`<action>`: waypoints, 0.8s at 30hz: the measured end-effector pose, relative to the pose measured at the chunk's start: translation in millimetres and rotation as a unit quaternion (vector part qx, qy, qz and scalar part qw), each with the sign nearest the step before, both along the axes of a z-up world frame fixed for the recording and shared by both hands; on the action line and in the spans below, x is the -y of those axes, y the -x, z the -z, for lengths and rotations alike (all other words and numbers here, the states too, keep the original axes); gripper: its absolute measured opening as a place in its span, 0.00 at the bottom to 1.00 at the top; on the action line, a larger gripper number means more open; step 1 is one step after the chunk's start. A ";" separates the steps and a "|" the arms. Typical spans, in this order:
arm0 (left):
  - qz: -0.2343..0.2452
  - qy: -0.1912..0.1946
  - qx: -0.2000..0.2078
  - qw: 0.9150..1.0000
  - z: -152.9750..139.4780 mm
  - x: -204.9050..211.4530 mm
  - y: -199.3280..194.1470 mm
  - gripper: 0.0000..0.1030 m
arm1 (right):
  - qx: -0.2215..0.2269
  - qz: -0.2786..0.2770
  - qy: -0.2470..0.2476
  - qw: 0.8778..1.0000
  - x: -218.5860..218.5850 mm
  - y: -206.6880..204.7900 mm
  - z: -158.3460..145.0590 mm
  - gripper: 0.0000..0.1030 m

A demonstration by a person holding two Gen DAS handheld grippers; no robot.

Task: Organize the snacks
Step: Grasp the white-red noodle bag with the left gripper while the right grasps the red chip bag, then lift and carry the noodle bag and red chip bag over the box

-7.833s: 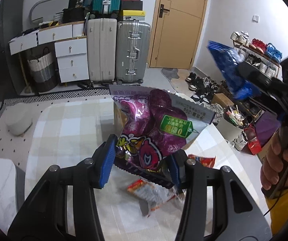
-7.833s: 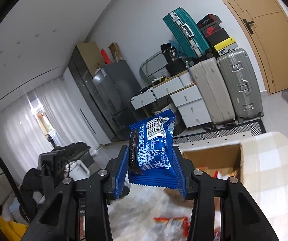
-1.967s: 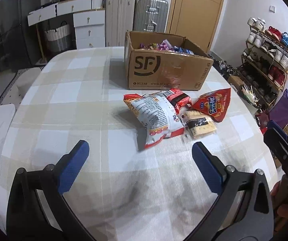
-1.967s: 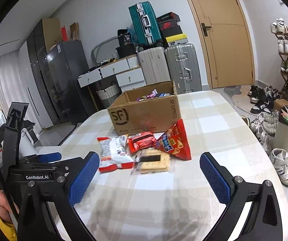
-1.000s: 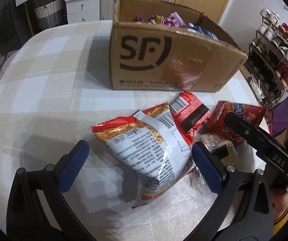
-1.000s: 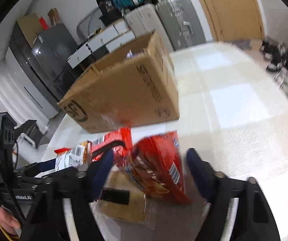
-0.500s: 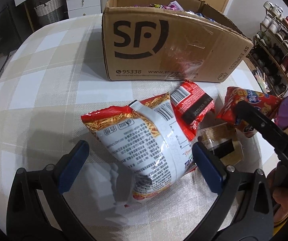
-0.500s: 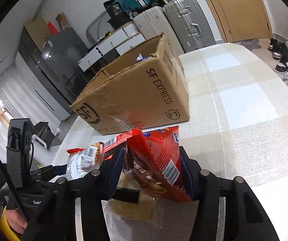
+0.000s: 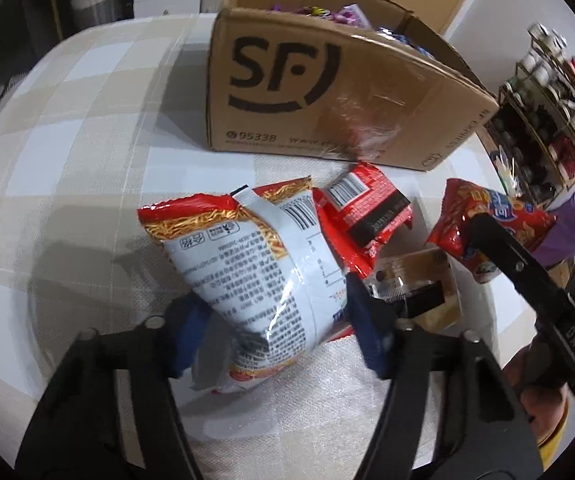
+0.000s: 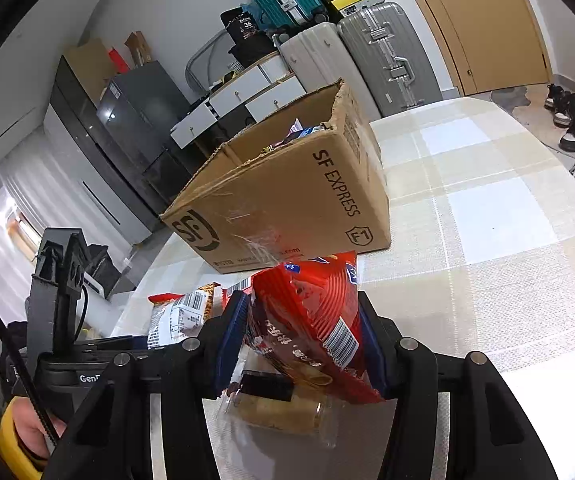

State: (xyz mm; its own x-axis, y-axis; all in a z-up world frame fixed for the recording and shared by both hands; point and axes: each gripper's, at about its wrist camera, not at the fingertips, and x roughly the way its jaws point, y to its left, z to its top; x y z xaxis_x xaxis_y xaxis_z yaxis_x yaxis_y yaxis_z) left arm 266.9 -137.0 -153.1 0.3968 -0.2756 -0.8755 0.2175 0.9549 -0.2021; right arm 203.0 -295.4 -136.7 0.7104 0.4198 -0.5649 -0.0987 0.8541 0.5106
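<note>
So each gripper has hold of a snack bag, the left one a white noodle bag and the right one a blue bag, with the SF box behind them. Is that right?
Not quite: the right gripper holds a red bag, not a blue one, as the right wrist view shows. The left gripper has just closed on the white noodle bag, and the SF box stands behind them.

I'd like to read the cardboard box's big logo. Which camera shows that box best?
The left wrist view: the cardboard box faces it squarely, its SF logo whole, with snacks peeking over the rim. The right wrist view catches the box corner-on, so the logo curves away but the SF EXPRESS side reads clearly.
</note>
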 end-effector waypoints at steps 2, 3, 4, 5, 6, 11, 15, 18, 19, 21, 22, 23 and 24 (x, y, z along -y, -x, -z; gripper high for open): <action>0.006 -0.005 0.008 1.000 -3.3 0.7 4.1 0.50 | 0.001 0.000 -0.003 1.000 0.4 0.9 -0.6 0.52; 0.007 -0.007 0.010 1.000 -4.9 0.8 6.3 0.50 | 0.002 0.000 -0.004 1.000 0.5 1.4 -0.9 0.52; 0.007 -0.009 0.013 1.000 -7.0 1.0 9.4 0.49 | 0.003 0.000 -0.005 1.000 0.8 2.2 -1.3 0.52; 0.008 -0.014 0.018 1.000 -9.7 0.6 13.1 0.49 | 0.005 0.000 -0.007 1.000 1.5 2.8 -1.6 0.52; 0.009 -0.021 0.025 0.999 -13.5 -0.2 18.2 0.49 | 0.007 -0.001 -0.010 1.000 2.4 3.4 -1.9 0.52; 0.007 -0.027 0.050 0.998 -34.1 -10.9 43.8 0.49 | 0.022 -0.002 -0.016 1.000 3.7 9.9 -6.6 0.52; 0.007 -0.029 0.076 0.997 -57.3 -20.3 68.7 0.49 | 0.047 -0.010 -0.032 0.998 4.9 17.4 -14.2 0.52; 0.009 -0.028 0.098 0.995 -76.9 -29.3 88.7 0.49 | 0.056 -0.002 -0.032 0.998 4.2 27.2 -22.7 0.52; 0.008 -0.027 0.107 0.994 -82.9 -33.2 95.5 0.49 | 0.059 0.001 -0.037 0.998 4.1 33.7 -26.2 0.52; 0.006 -0.021 0.121 0.992 -91.1 -38.6 106.0 0.49 | 0.062 -0.001 -0.053 0.997 4.6 42.9 -30.9 0.52; 0.006 -0.018 0.126 0.992 -94.6 -41.7 110.5 0.49 | 0.064 0.000 -0.055 0.996 3.4 50.4 -35.6 0.52; 0.003 -0.013 0.134 0.991 -101.3 -47.1 118.5 0.49 | 0.070 -0.002 -0.055 0.996 1.1 58.4 -42.3 0.52; 0.001 -0.011 0.139 0.990 -105.0 -50.5 123.3 0.49 | 0.076 -0.006 -0.055 0.996 -1.9 67.0 -49.9 0.52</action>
